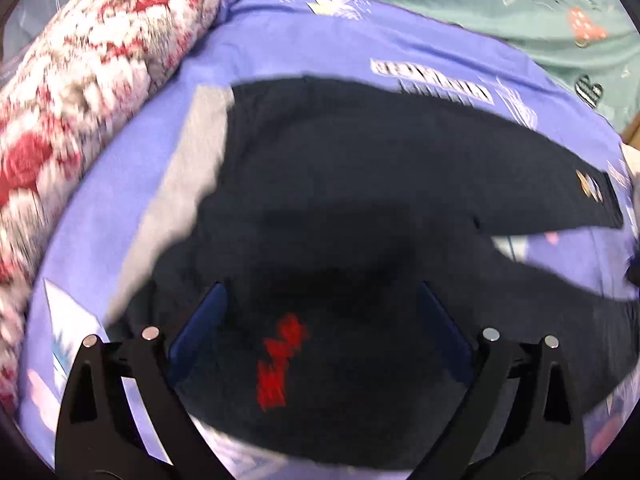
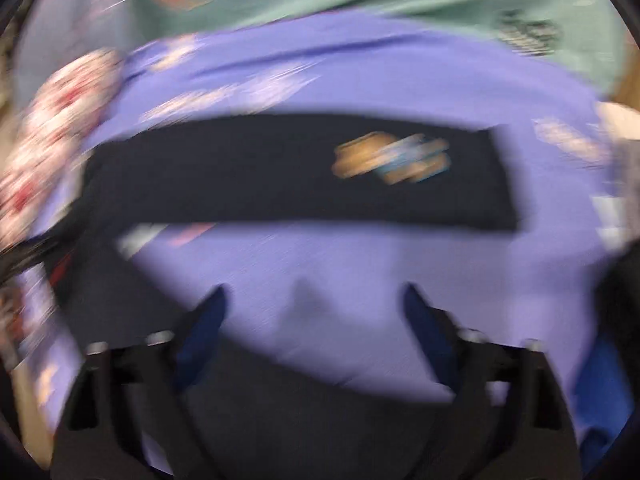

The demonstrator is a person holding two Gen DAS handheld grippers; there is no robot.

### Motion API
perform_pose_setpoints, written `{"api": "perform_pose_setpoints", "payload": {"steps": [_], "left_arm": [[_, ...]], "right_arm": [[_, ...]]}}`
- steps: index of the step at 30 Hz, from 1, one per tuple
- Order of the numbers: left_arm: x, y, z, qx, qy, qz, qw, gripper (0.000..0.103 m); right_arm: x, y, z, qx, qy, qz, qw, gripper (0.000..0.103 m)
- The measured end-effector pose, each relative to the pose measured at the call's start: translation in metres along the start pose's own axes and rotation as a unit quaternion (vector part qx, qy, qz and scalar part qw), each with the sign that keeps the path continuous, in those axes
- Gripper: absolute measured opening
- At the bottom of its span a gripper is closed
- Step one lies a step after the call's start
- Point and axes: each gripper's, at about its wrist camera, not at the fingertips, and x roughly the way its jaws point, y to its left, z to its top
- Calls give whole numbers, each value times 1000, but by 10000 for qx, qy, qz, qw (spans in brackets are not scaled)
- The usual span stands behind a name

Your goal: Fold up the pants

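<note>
- Dark navy pants (image 1: 340,184) are spread on a purple sheet (image 1: 320,52).
- Left gripper (image 1: 320,312) and right gripper (image 2: 314,308) are held open, empty.
- Legs could be folded unevenly if grasped off-edge.

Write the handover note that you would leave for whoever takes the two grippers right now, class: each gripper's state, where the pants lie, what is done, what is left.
Left gripper: open, nothing between the pads, above the upper part of the dark pants near their red print.
Right gripper: open, holding nothing, over the purple sheet between the two legs; this view is blurred.
Pants: spread flat on the sheet, legs apart, grey waistband toward the floral blanket.
Done: laid out. Left: no fold shows yet, so all the folding.
</note>
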Motion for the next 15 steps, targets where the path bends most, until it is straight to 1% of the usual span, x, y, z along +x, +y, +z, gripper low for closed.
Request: {"api": "perform_pose_setpoints", "payload": {"steps": [1,2,3,4,5,6,8,9,10,11,12,13,14,15], "left_arm": [[1,-1,-8,-51,60,-54,10000,97],[3,-2,-17,-114,145,-98,9998,97],[6,-2,-24,-134,193,-86,9997,97],[8,-3,-30,-119,232,-6,9997,97],[9,-5,-35,-6,224,137,9997,97],[9,-7,-39,141,179,247,9994,97],[9,-10,-43,271,172,390,9987,97],[9,-6,-42,241,188,372,9988,97],[8,-2,-41,138,182,337,9992,97],[7,1,-40,23,173,298,9994,97],[7,3,-39,-52,176,258,9995,97],[6,5,-39,-116,165,230,9995,97],[6,4,-39,-118,160,247,9995,97],[6,3,-39,-101,168,281,9994,97]], "right_arm": [[9,13,-4,-77,140,131,9998,54],[16,20,-12,-145,266,226,9993,49],[26,27,-23,-192,423,277,9985,47],[31,28,-25,-228,352,219,9989,45],[28,28,-30,-291,239,145,9992,45],[24,20,-32,-239,191,179,9994,45],[18,-11,-25,17,125,-27,9999,46],[9,-35,-30,339,12,-223,9992,47],[-1,-56,-38,647,-77,-157,9978,46],[-8,-79,-44,993,-142,96,9949,44],[-18,-104,-53,1403,-224,100,9898,37],[-26,-117,-58,1596,-286,-200,9866,22],[-35,-126,-63,1688,-338,-752,9822,23],[-45,-133,-68,1700,-411,-1562,9721,23]]}}
